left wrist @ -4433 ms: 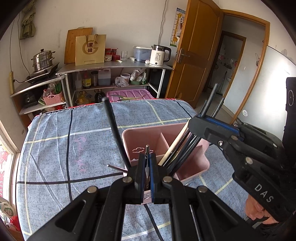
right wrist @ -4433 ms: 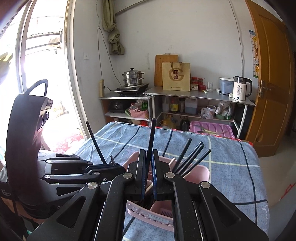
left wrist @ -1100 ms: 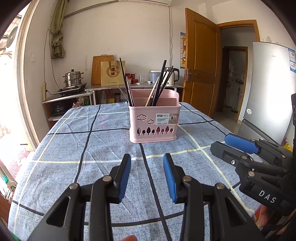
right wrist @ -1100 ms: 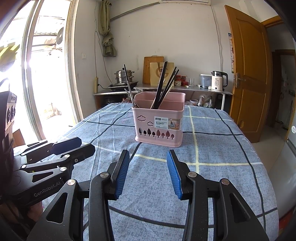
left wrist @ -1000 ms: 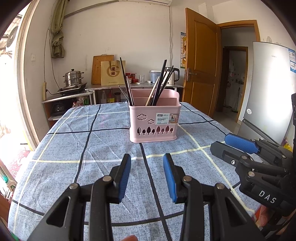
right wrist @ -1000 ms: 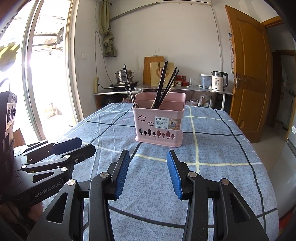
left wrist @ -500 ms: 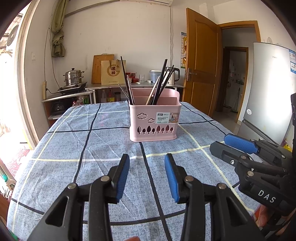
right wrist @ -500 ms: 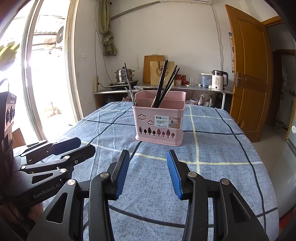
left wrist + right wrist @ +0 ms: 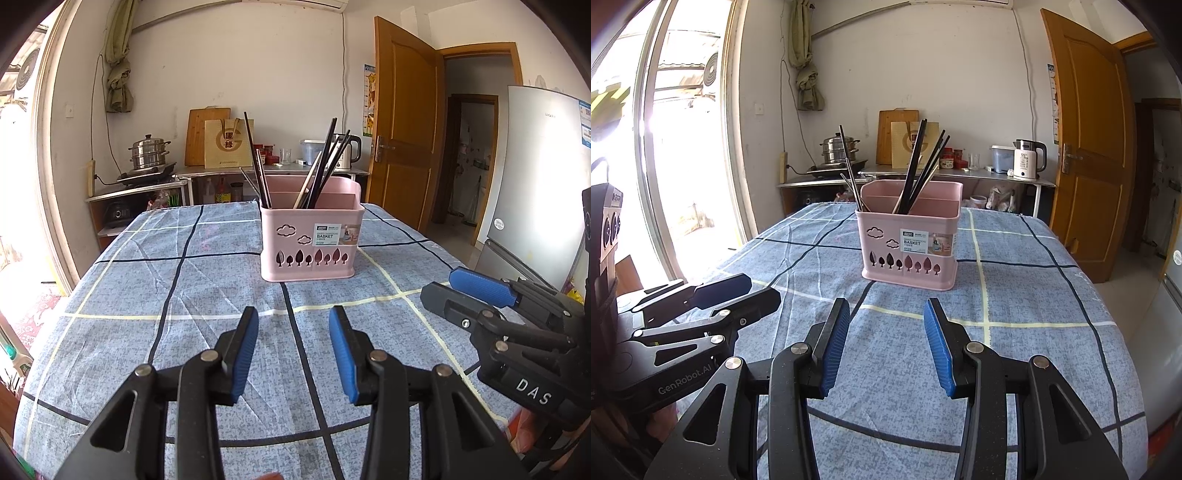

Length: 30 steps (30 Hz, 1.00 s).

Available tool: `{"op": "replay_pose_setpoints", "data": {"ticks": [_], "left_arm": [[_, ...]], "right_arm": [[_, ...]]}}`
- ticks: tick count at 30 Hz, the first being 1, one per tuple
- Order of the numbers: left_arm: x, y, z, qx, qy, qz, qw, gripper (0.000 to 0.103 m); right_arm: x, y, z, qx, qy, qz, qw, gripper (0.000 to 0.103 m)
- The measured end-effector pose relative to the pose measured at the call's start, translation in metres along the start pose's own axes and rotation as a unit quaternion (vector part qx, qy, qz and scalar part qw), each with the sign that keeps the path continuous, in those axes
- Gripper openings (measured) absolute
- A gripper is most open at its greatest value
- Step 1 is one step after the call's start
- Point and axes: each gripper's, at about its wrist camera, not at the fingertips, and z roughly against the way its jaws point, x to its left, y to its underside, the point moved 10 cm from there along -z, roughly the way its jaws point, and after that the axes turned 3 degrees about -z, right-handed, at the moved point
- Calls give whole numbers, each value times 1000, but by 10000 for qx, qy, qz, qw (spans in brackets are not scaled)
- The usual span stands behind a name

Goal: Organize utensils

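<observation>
Two grippers hang low over the table, well short of the pink utensil basket (image 9: 310, 240), and neither has anything between its blue pads. The left gripper (image 9: 293, 349) stands with its jaws spread wide, bare checked tablecloth (image 9: 147, 295) showing through the gap; its fingers touch nothing. The right gripper (image 9: 886, 343) is likewise parted wide and empty, above the cloth. In the left wrist view the right gripper appears at the right edge, one blue pad (image 9: 480, 286) turned up, its fingers visibly apart; in the right wrist view the left gripper shows at the left edge, its dark blue pad (image 9: 722, 286) above the other finger, also apart. The basket stands upright near the middle of the table, beyond both grippers, with cloud and tree cut-outs and a white label reading BASKET (image 9: 914, 240) on its near wall. A cluster of black chopsticks (image 9: 327, 166) with one pale wooden chopstick (image 9: 306, 182) leans rightward out of the middle compartment. At the left end of the basket stand a tall black chopstick (image 9: 253, 155) and thin metal chopsticks (image 9: 261, 177), one tilted out to the left. Behind the table are a steel steamer pot (image 9: 149, 151), a cutting board (image 9: 199, 136), a kettle (image 9: 1027, 158) and a wooden door (image 9: 404, 158).
</observation>
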Motion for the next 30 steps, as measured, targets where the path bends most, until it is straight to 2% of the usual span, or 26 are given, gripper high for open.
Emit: {"op": "replay_pose_setpoints", "data": {"ticks": [30], "left_arm": [[-1, 4, -4, 66, -58, -2, 10000, 42]], "right_arm": [[1, 1, 1, -3, 22, 17, 10000, 43]]}}
